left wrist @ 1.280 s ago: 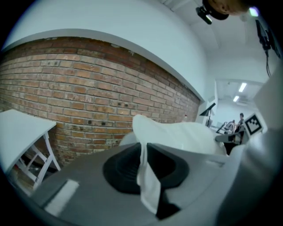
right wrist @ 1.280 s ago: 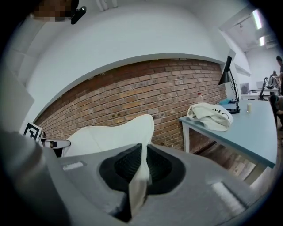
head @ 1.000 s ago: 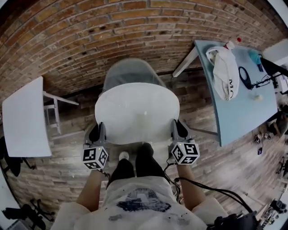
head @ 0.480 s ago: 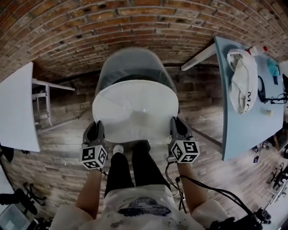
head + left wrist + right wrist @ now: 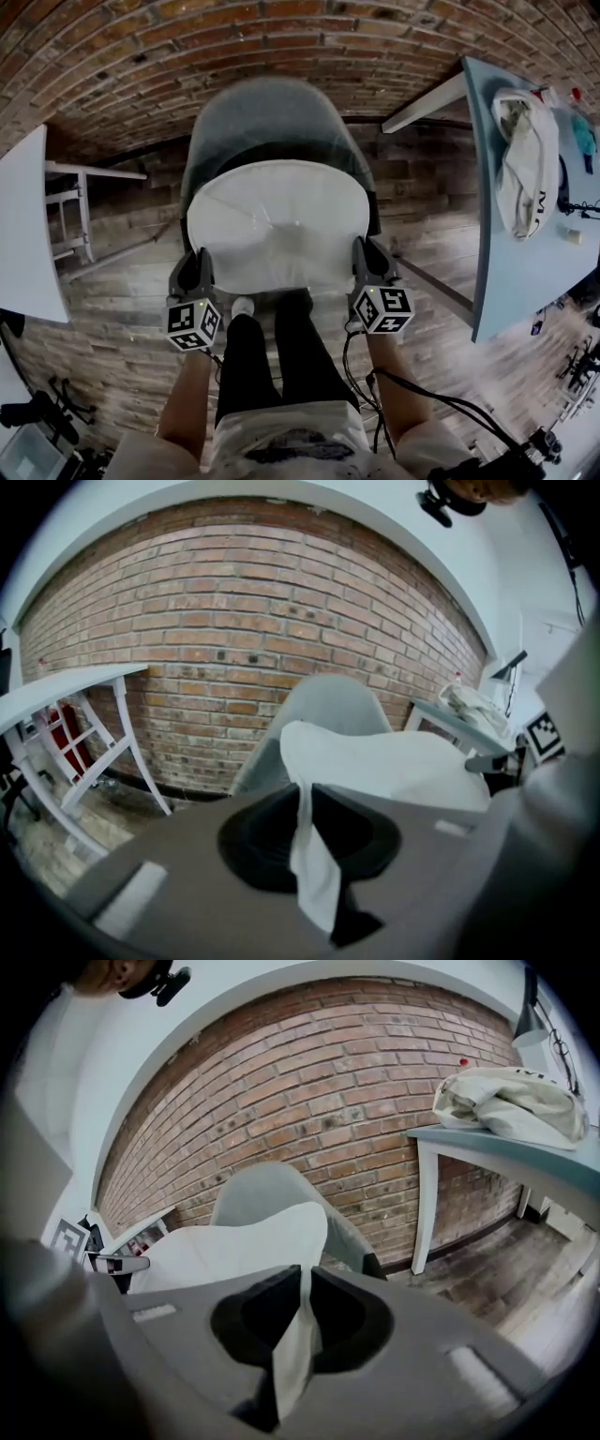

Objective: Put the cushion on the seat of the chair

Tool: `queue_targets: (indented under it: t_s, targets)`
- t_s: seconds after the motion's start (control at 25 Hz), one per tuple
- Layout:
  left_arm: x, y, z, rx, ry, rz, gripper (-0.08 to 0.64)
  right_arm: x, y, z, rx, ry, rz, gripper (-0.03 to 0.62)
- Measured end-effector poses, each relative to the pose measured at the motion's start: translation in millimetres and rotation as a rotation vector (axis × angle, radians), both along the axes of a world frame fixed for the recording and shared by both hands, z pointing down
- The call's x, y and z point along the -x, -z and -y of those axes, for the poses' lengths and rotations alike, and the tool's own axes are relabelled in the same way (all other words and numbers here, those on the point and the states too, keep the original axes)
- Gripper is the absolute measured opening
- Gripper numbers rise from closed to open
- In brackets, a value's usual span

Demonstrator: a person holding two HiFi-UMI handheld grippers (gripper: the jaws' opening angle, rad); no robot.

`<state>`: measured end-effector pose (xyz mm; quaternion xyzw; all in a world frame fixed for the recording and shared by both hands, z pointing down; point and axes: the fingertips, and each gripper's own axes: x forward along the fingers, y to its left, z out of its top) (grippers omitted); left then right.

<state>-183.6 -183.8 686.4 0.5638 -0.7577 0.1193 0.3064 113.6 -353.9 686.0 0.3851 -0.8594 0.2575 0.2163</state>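
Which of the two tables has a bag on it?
The blue-grey table on the person's right: a white bag lies on it. The white table is at the left.

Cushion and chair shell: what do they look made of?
The cushion: white cloth cover, matte, probably soft filling; its edge folds thin and hangs limp between the jaws. The chair: likely moulded plastic, grey, smooth; one-piece curved shell with a faint sheen.
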Motion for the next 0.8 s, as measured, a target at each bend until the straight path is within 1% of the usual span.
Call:
queue_targets:
  t_s: [0.36,0.8]
  targets:
    - [-2.9,-58.4,-1.1,0.038,0.012,-0.006,0.035,3.3,-57.5,4.1,0.022,0.014,-0.027,0.032]
    - [-3.6,-127.8,-2.9,0.095,0.039,-0.026,0.035,8.2,-124.6,2.7,0.075,0.038,-0.065,0.032]
